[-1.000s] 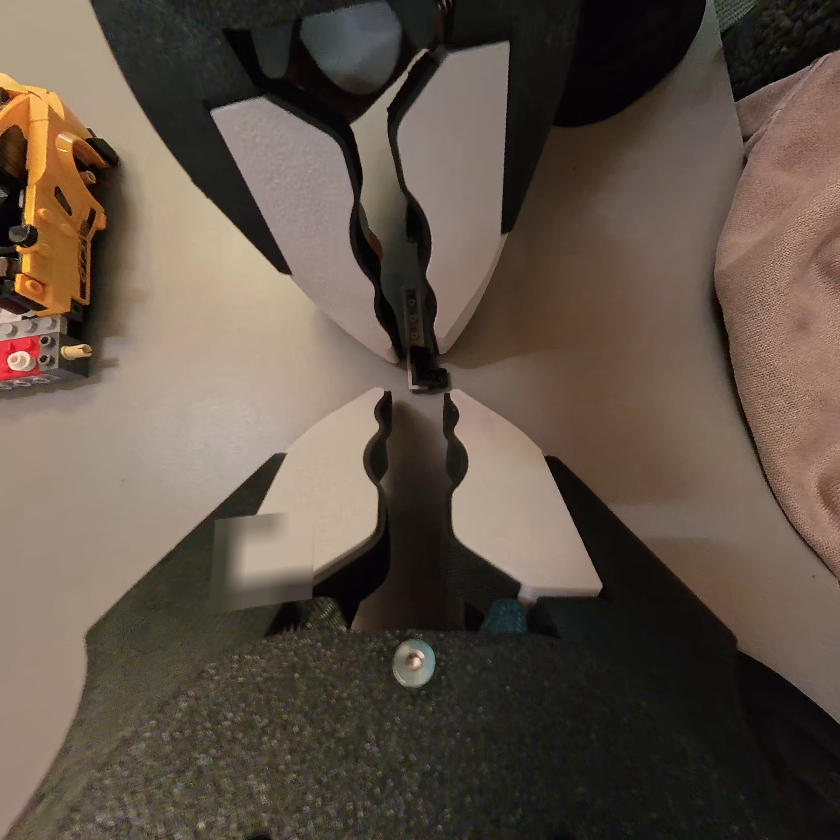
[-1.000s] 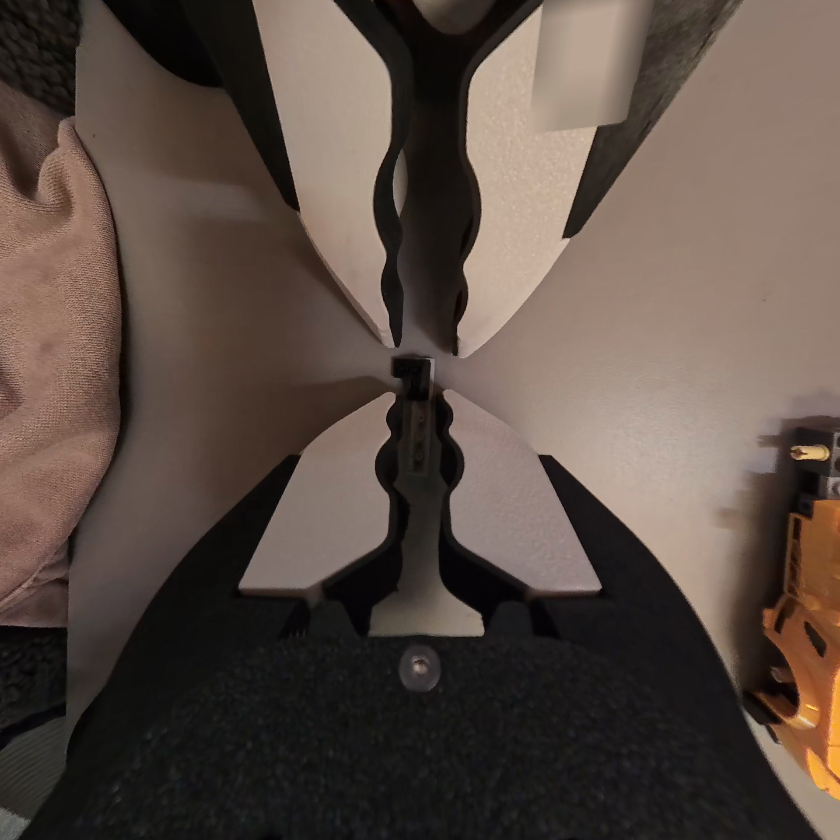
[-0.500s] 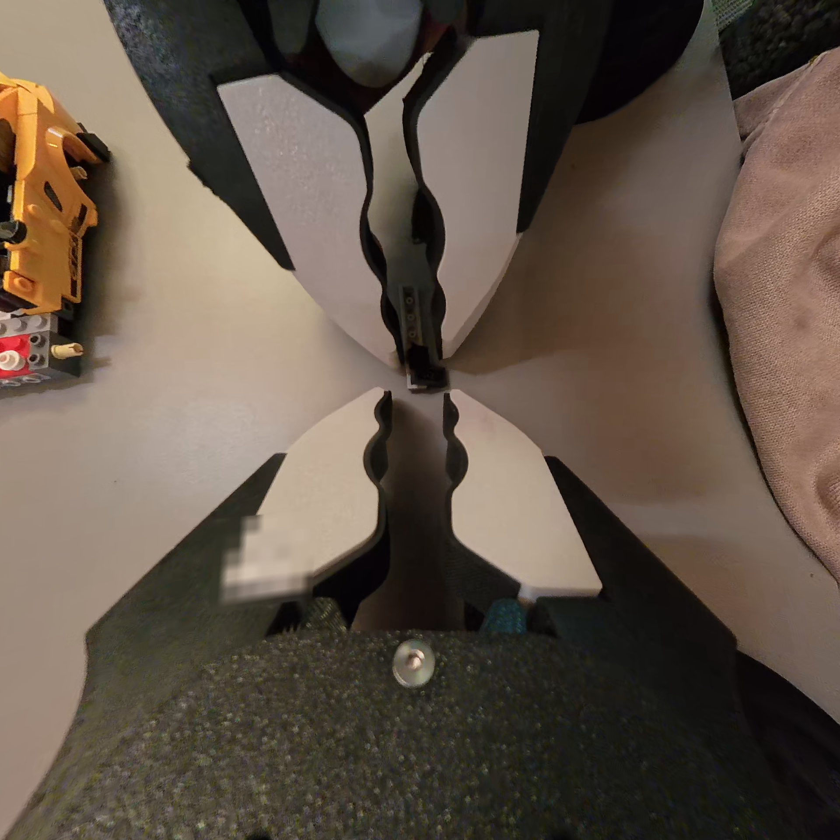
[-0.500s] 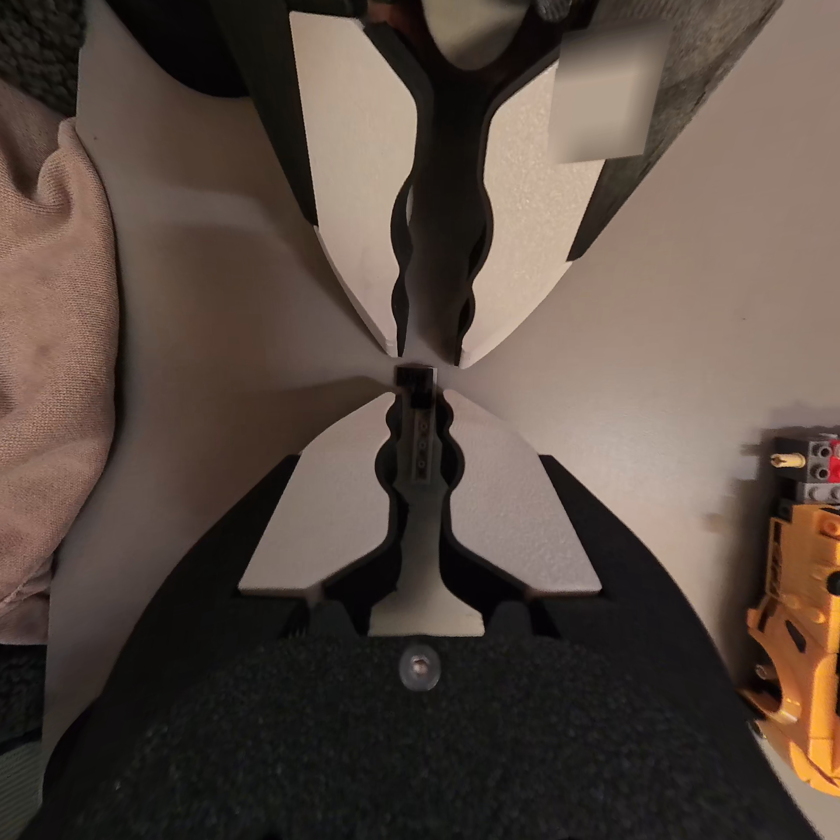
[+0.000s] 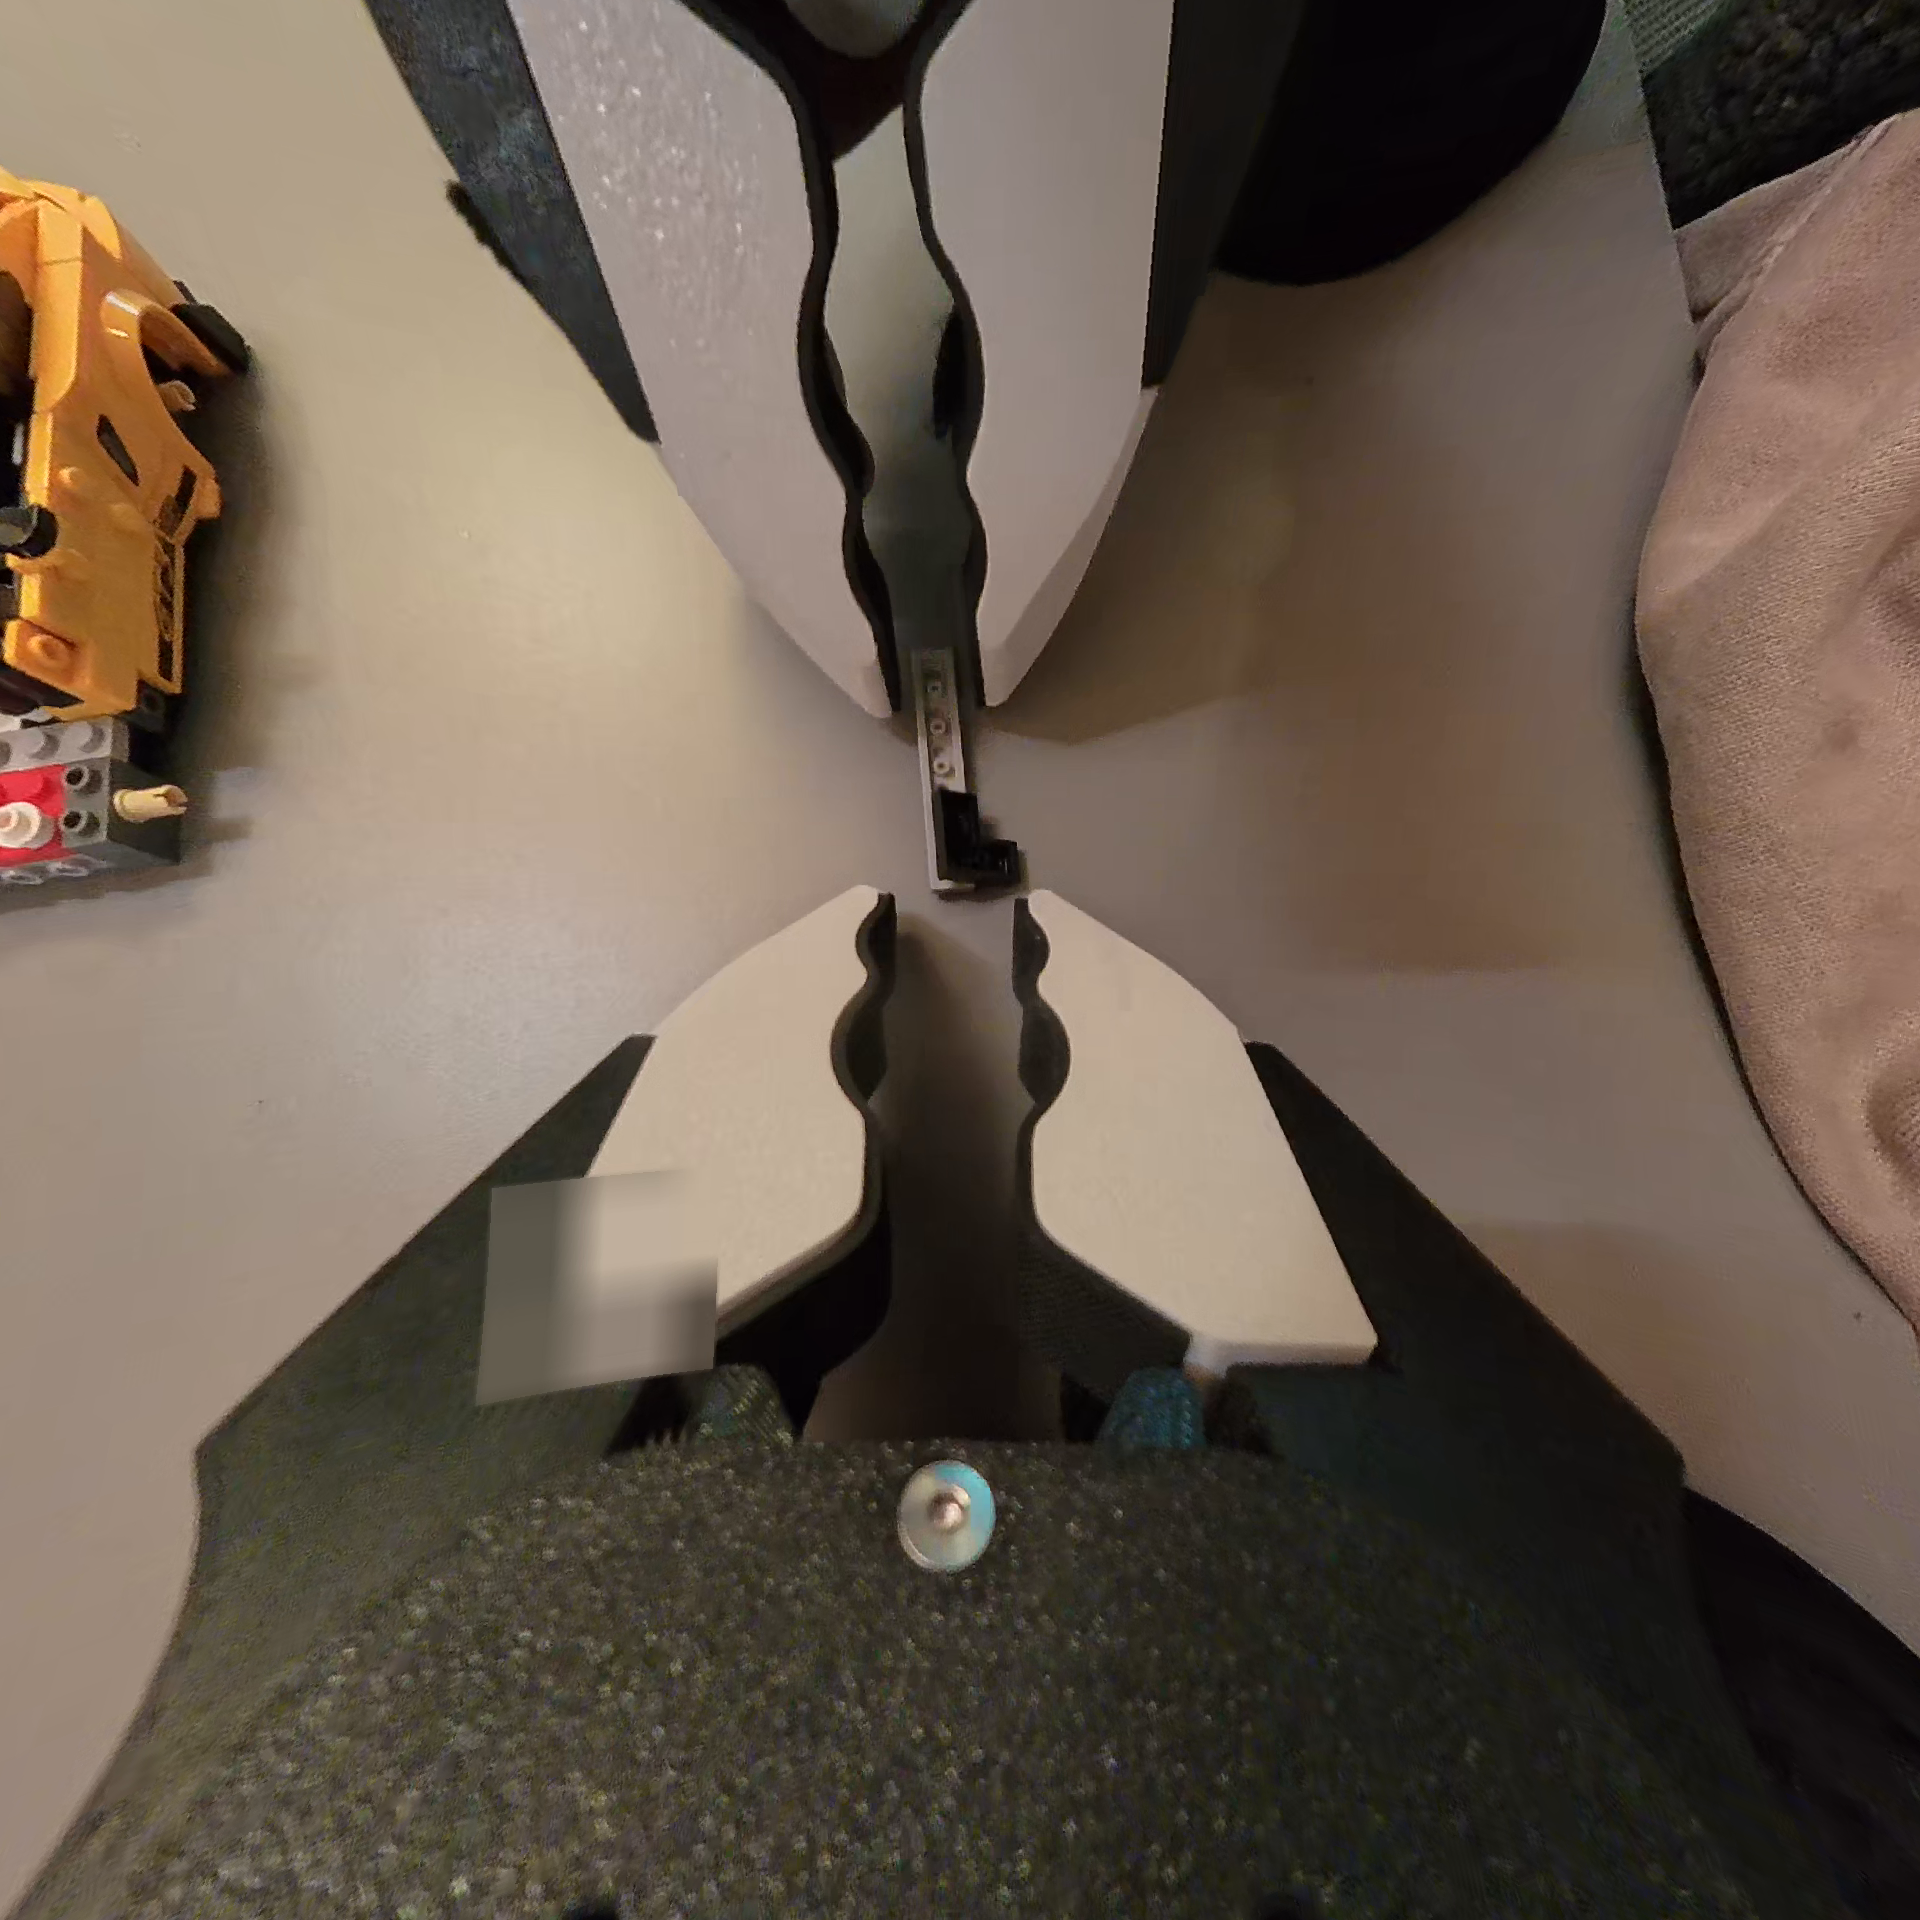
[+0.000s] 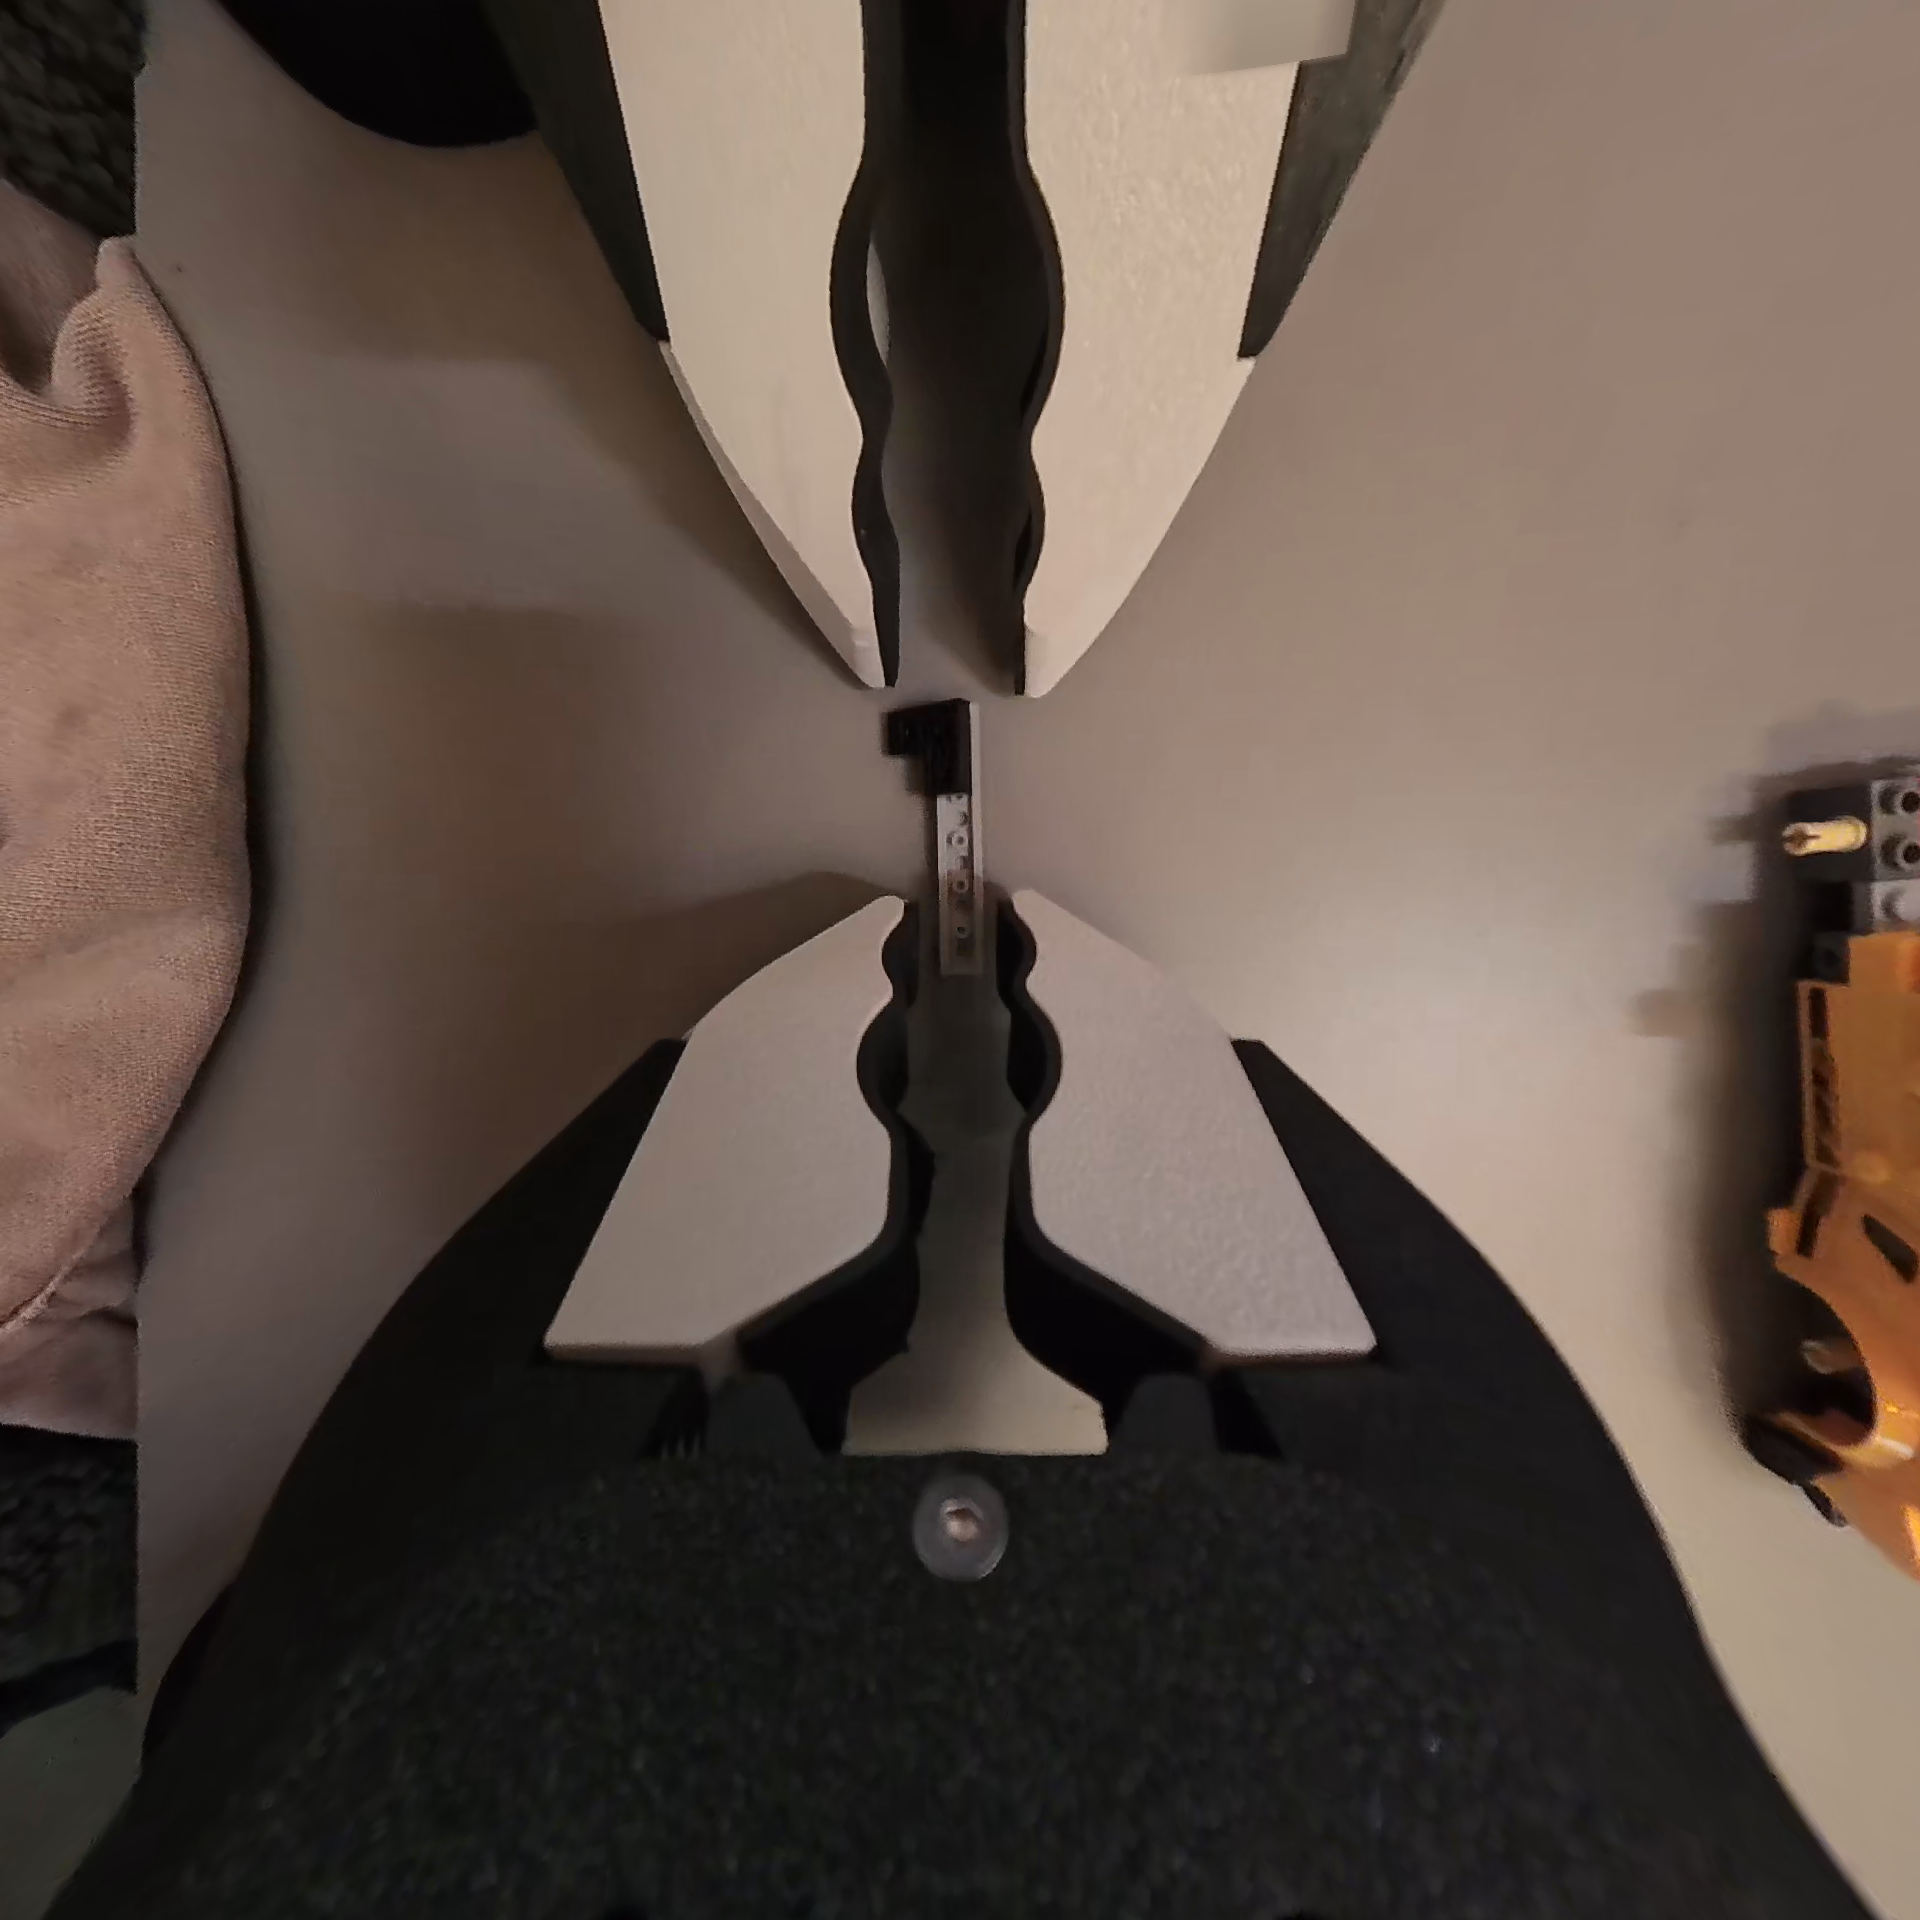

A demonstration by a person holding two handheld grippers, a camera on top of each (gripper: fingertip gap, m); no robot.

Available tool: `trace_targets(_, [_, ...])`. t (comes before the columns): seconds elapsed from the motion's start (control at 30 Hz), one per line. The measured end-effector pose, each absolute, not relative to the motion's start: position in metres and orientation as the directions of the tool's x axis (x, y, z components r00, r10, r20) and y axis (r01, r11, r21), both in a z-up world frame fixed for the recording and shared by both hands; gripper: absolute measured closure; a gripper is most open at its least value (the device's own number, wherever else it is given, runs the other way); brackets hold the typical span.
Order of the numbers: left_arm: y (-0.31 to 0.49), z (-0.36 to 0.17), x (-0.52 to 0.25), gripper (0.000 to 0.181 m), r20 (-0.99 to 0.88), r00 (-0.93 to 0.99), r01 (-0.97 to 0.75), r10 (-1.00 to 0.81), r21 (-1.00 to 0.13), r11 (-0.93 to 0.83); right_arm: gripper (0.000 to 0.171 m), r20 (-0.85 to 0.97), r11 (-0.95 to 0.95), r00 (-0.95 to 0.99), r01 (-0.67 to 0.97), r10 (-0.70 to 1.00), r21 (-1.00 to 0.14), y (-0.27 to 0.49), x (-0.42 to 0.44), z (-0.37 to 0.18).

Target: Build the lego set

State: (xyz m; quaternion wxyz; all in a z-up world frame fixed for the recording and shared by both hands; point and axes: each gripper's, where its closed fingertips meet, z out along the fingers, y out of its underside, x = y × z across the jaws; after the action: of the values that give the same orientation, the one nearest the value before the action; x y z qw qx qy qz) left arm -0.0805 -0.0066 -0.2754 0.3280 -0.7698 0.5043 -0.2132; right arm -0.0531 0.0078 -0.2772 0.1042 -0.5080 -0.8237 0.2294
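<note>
Surface: you are working over a plain, pale matte surface (image 5: 499, 540), lit warmly, with soft shadows under both tools.
Room: a pinkish-beige fabric (image 5: 1808, 644) lies along one edge of the surface; beyond it you see dark, coarse textile (image 6: 62, 94).
Right gripper (image 6: 954, 902): your fingers are clamped on the near end of a thin grey studded lego plate (image 6: 960, 881).
Plate: it projects forward from the right fingers, with a small black L-shaped lego piece (image 6: 923, 740) attached at its far end. In the left wrist view, the same plate (image 5: 943, 727) and black piece (image 5: 979, 844) point toward you.
Left gripper (image 5: 948, 906): your fingers stand apart, holding nothing, their tips just short of the black piece, facing the right gripper tip to tip.
Model: the partly built orange lego car on a grey, red and black brick base (image 5: 94, 540) rests on the surface, well apart from both grippers, off to the side (image 6: 1849, 1143).
</note>
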Motion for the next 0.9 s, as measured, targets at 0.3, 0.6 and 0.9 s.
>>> trace_targets(0.3, [-0.0068, -0.2751, -0.0803, 0.161, -0.002, 0.399, -0.635, -0.917, -0.722, -0.275, 0.158, -0.058, 0.366, -0.445, 0.799, 0.894, -0.477, 0.0090, -0.0485, -0.2802])
trace_targets(0.6, [-0.0067, -0.2738, -0.0795, 0.160, -0.002, 0.396, -0.630, -0.918, -0.728, -0.271, 0.159, -0.060, 0.363, -0.443, 0.799, 0.895, -0.479, 0.0087, -0.0491, -0.2804])
trace_targets(0.9, [-0.0077, -0.2732, -0.0751, 0.157, -0.075, 0.371, -0.660, -0.925, -0.723, -0.206, 0.158, -0.049, 0.348, -0.428, 0.792, 0.903, -0.501, 0.0098, -0.0458, -0.2786])
